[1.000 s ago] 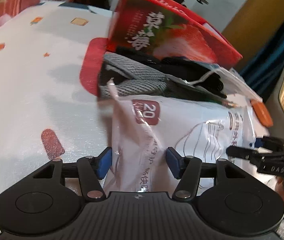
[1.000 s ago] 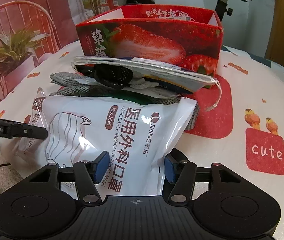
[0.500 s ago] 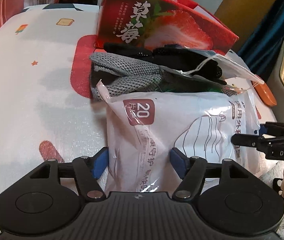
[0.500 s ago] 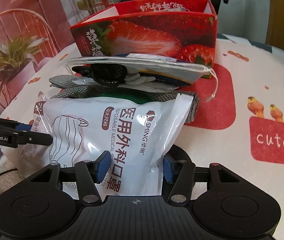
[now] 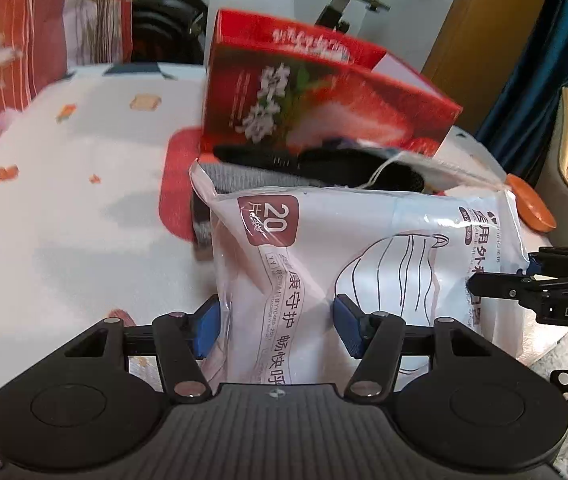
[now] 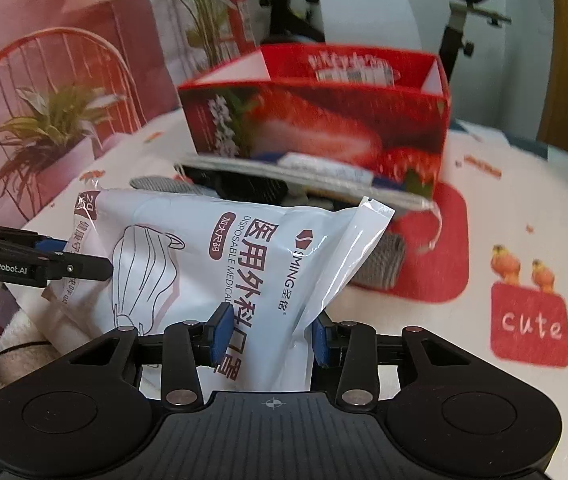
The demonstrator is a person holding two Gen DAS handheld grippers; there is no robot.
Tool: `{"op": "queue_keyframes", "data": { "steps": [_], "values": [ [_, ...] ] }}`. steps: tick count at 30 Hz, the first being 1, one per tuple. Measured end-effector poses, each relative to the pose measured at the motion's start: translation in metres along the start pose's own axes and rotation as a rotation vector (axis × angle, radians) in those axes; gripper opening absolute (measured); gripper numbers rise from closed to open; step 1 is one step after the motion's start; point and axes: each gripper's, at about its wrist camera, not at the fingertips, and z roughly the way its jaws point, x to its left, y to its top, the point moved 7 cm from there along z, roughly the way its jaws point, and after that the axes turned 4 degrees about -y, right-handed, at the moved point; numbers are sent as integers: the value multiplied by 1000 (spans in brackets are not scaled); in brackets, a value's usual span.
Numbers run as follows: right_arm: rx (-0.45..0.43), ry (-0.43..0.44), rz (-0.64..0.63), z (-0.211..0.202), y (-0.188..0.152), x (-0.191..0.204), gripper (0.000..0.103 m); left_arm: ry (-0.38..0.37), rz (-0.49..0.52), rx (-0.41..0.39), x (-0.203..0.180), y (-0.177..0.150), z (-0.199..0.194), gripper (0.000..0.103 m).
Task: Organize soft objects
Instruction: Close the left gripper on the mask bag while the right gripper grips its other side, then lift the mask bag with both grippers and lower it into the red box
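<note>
**Mask pack tipped up off the table, both claws closing on it**

On the patterned table (image 6: 524, 208), in front of an exercise bike, the white mask pack (image 5: 364, 240) now stands raised at its far edge, where a second ago it lay flat against the pile of grey and black soft items (image 5: 324, 164). It hangs near the open strawberry box (image 6: 324, 128), not yet in it.

The left claw (image 5: 276, 322) is closing around the pack's near left corner; whether its pads press the film I cannot tell. The right claw (image 6: 270, 334) is closing too and pinches the crumpled right corner.

Judged from this, the lift has begun; carrying it over the box rim comes next, and the slack film may slip
</note>
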Motion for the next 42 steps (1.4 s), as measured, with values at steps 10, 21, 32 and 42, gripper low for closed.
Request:
{"op": "queue_keyframes", "data": {
  "steps": [10, 21, 32, 42],
  "values": [
    [-139, 2, -107, -33, 24, 14, 37, 32, 21, -122, -10, 15, -45, 62],
    [-304, -5, -251, -66, 87, 15, 37, 39, 104, -249, -23, 89, -70, 62],
    [-439, -140, -320, -44, 199, -40, 36, 30, 158, -333, -47, 197, -15, 62],
    [-400, -212, -282, 17, 232, -93, 34, 33, 138, -253, -40, 236, 60, 62]
  ]
}}
